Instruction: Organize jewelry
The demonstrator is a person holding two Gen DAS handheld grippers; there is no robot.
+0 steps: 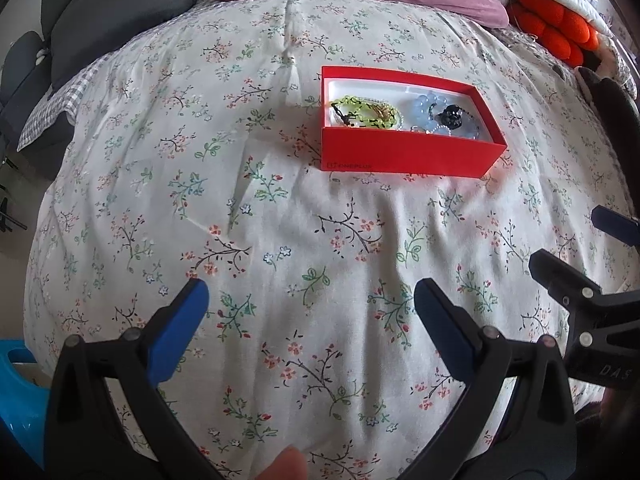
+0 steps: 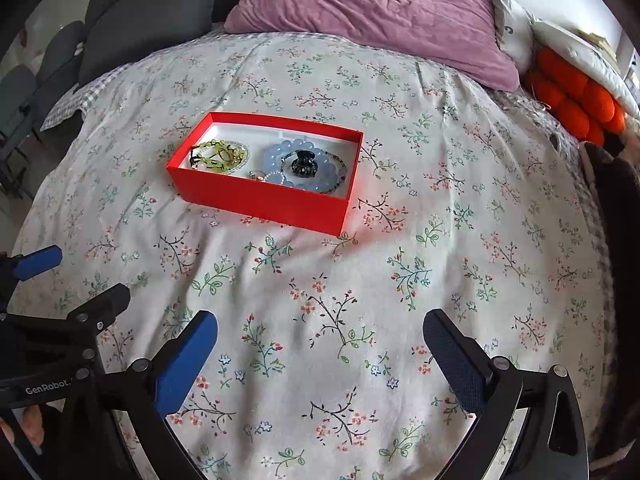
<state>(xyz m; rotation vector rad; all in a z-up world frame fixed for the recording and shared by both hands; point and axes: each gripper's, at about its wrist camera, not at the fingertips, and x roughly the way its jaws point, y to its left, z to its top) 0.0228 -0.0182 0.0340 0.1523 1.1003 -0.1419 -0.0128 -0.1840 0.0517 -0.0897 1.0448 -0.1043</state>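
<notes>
**Both grippers spread wide over the bed, box of jewelry beyond them**

Left gripper (image 1: pixel 310 300) and right gripper (image 2: pixel 320 330) each hang above the floral quilt (image 1: pixel 280 208) with blue pads set far apart and nothing between them. No earlier picture is on hand, so only their stance can be told: jaws wide, empty, clear of the fabric. In the left wrist view the right gripper shows only in part at the right edge, its far finger cut off; in the right wrist view the left gripper likewise shows only in part at the left edge, with a fingertip of the person (image 2: pixel 34 420) showing under its body.

Farther off, a purple pillow (image 2: pixel 372 12) lies at the far end of the bed, with dark grey cushions (image 2: pixel 152 12) to its left and an orange knotted cushion (image 2: pixel 576 100) at the far right, partly tucked under white bedding.

On the quilt, beyond both grippers, sits the open red box (image 2: pixel 260 200), well apart from either. Its near wall hides the lower part of what lies inside. At the left end is a yellow-green bead bracelet (image 2: pixel 218 156); something gold-coloured lies within its loop, too small to tell. At the right end is a pale blue bead bracelet (image 2: pixel 320 180), and on it a black hair claw (image 2: pixel 304 164). A dark thin strand and some small pale beads lie tangled there too, hard to sort out.
</notes>
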